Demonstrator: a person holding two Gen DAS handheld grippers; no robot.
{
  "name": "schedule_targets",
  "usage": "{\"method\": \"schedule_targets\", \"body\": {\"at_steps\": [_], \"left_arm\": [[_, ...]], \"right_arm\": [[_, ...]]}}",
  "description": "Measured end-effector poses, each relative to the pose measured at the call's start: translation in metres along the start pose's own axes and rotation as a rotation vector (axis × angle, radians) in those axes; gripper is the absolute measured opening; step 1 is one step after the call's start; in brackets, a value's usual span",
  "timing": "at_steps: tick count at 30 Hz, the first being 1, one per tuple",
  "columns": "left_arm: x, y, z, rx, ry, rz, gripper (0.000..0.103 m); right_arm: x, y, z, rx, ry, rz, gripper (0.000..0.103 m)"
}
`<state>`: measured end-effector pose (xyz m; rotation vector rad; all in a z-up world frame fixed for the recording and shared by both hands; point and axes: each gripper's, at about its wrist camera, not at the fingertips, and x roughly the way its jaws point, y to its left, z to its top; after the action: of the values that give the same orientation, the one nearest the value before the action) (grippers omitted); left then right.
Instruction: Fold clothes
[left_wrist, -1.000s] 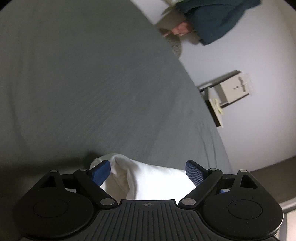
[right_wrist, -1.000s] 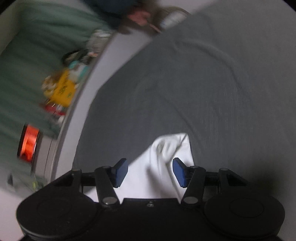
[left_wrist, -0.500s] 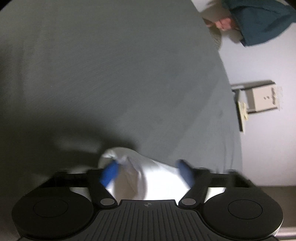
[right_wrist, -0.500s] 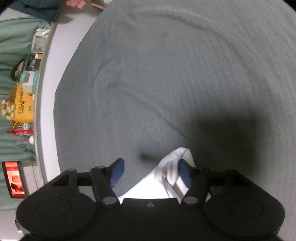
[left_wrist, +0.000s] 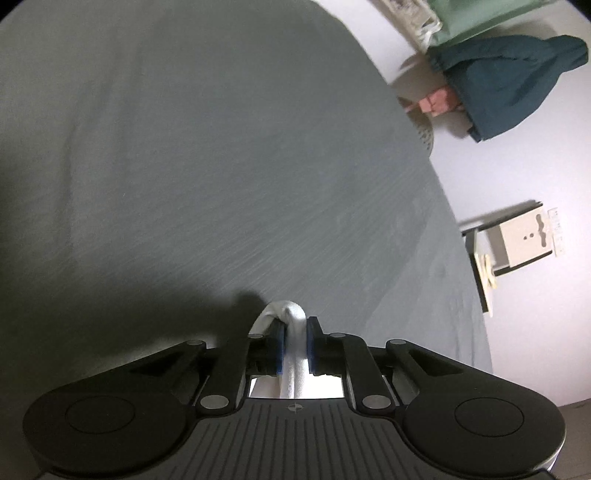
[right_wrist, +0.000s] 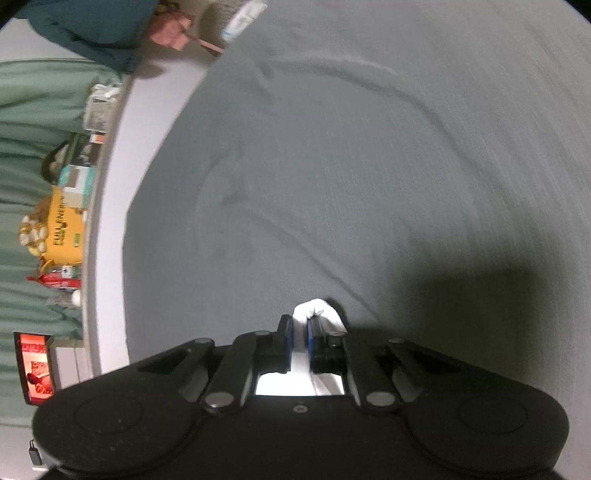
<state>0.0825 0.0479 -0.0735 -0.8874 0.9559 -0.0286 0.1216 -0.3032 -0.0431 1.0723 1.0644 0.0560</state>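
White garment (left_wrist: 291, 343) bunched at near part of grey bed sheet (left_wrist: 221, 166), a pinched fold in each gripper. Left gripper (left_wrist: 295, 349): jaws closing, blue pads pressing cloth. Right gripper (right_wrist: 300, 341): jaws narrow, clamped on white cloth (right_wrist: 312, 312). Sheet creased toward its far edge.

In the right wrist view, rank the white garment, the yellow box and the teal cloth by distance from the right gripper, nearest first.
1. White garment: pinched in the right gripper.
2. Yellow box: off the grey bed, on the left shelf.
3. Teal cloth: top left, past the bed's far end.
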Motion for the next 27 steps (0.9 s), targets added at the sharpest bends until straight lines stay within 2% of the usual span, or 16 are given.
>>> {"method": "schedule_targets", "body": {"at_steps": [4,9,13,18,23,27], "left_arm": [[-0.015,-0.004,0.014,0.021,-0.029,-0.029,0.011],[-0.019,-0.014,0.039,0.035,-0.075,-0.036,0.011],[-0.003,-0.034,0.072,0.056,-0.145,-0.052,0.011],[0.037,-0.063,0.115,0.077,-0.216,-0.048,0.011],[0.071,-0.065,0.135,0.081,-0.188,0.014,0.011],[0.059,-0.062,0.131,0.130,-0.199,-0.079,0.011]], "right_arm": [[-0.009,0.009,0.006,-0.028,-0.027,0.019,0.008],[-0.002,0.028,0.035,-0.033,-0.080,0.044,0.008],[0.007,0.045,0.052,-0.035,-0.155,0.070,0.008],[0.024,0.056,0.075,-0.031,-0.237,0.084,0.008],[0.045,0.042,0.077,0.003,-0.252,0.046,0.008],[0.035,0.036,0.073,-0.038,-0.251,0.100,0.008]]}}
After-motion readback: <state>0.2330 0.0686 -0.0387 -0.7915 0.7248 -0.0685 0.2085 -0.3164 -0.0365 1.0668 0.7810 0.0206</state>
